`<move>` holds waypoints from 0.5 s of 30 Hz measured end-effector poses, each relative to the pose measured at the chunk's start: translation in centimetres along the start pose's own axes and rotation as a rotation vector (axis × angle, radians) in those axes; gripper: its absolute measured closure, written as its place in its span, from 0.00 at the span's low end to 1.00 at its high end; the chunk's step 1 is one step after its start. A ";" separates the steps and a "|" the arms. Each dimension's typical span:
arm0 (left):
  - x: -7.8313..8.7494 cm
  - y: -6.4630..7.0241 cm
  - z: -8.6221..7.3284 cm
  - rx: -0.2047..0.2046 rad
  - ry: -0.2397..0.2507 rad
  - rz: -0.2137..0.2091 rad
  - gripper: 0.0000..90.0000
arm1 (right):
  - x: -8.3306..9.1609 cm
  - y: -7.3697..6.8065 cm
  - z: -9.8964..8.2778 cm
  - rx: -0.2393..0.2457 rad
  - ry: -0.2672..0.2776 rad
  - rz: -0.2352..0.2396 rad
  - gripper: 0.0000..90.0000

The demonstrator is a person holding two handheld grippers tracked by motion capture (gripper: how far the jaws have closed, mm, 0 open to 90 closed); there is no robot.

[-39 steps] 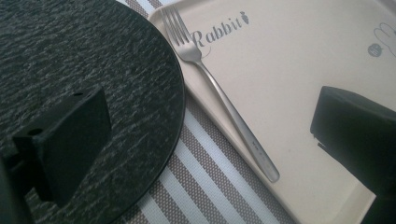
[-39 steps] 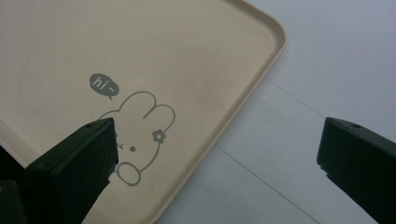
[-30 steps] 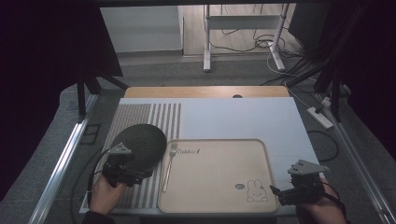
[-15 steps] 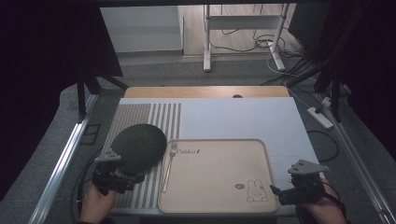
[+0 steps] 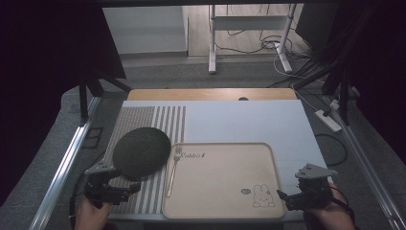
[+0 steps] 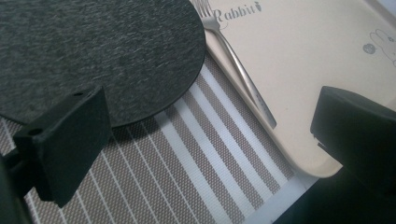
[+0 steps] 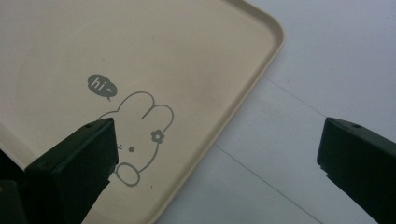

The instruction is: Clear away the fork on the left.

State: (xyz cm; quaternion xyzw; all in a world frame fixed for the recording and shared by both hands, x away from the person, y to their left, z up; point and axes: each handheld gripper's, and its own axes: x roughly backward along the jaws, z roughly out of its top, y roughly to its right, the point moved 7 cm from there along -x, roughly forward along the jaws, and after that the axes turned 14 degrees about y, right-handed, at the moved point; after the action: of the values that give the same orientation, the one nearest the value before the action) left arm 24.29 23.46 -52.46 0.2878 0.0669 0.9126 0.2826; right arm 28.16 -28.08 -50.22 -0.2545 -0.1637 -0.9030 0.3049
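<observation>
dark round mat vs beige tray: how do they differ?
Shape: the mat is a round disc, while the tray is a rounded rectangle with a raised rim.
Look: the mat is dark grey and plain, while the tray is beige, printed with "Rabbit" and a rabbit drawing.
Load: the mat carries nothing, while the tray holds a fork along its left edge.
Both lie flat on the table, and neither is gripped.

Left gripper (image 5: 128,188) low at near-left counter edge, jaws spread wide, held by left hand (image 5: 91,213). Right gripper (image 5: 282,197) at near right, jaws likewise wide apart, gripped by right hand (image 5: 330,215).
</observation>
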 end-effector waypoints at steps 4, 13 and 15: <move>0.5 -0.1 -0.5 0.013 0.000 0.003 0.00 | 0.0 0.0 0.0 -0.001 0.000 0.000 0.00; 1.3 -0.1 -1.3 0.016 -0.006 0.018 0.00 | 0.0 0.0 0.0 -0.003 -0.002 -0.002 0.00; 1.5 0.0 -1.4 0.014 -0.007 0.021 0.00 | 0.0 0.0 0.0 -0.003 -0.004 -0.003 0.00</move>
State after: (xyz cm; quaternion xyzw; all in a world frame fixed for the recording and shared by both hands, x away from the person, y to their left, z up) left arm 22.52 24.34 -52.87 0.2938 0.0691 0.9140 0.2712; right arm 28.20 -28.11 -50.25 -0.2563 -0.1633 -0.9032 0.3030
